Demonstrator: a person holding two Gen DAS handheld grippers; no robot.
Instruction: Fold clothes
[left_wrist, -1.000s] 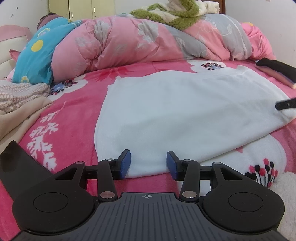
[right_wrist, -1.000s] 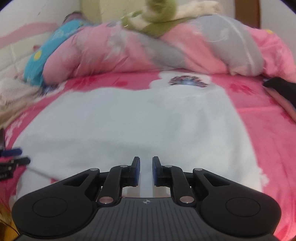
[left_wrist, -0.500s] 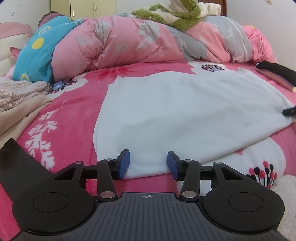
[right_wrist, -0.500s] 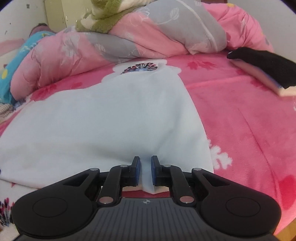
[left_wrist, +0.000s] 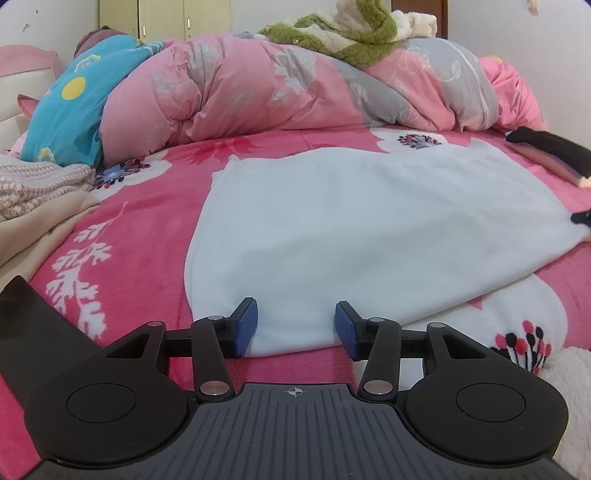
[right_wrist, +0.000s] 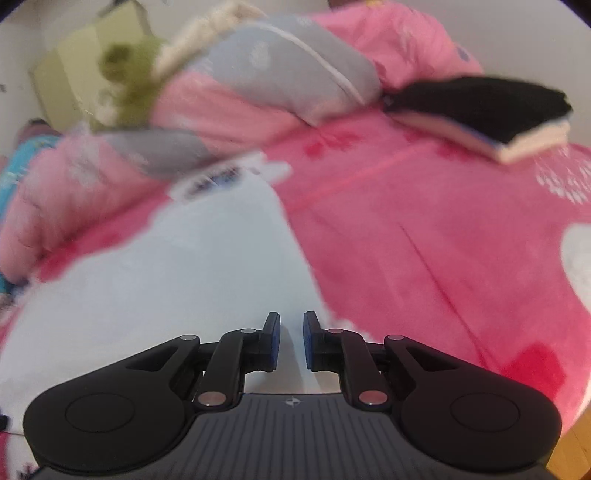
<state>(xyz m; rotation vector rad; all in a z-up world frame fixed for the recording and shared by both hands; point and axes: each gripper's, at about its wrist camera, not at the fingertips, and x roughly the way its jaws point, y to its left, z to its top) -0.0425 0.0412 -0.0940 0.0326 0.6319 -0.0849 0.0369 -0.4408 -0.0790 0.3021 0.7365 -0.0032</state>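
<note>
White fleece garment (left_wrist: 369, 236) lies spread flat on the pink floral bed cover (left_wrist: 147, 236), straight ahead of the left claw (left_wrist: 295, 325). Left claw is spread wide, blue pads (left_wrist: 245, 325) sitting either side of the garment's near hem, cloth between them but not gripped. The hem edge lies just at the fingertips, one corner off to the claw's left.

Right claw (right_wrist: 291, 341) has its fingers drawn close, with a narrow gap left between the pads. White cloth shows in that gap and runs forward from it; cannot tell if the pads actually pinch it. The right wrist view is motion-blurred. The garment's edge runs away ahead and to the right of this claw, with bare pink cover beyond it on that side.

Far ahead of both claws: a bunched pink-and-grey quilt (left_wrist: 295, 85) along the head of the bed, with a green-and-cream fuzzy blanket (left_wrist: 354, 29) on top. A blue pillow with a yellow dot (left_wrist: 70, 118) sits far left of the left claw, a knit beige throw (left_wrist: 33, 184) nearer on that side. A black folded stack on a pale item (right_wrist: 487, 107) lies far right of the right claw, well apart from the garment. The tip of the right claw pokes in at the left wrist view's right edge, touching the garment's far corner.
</note>
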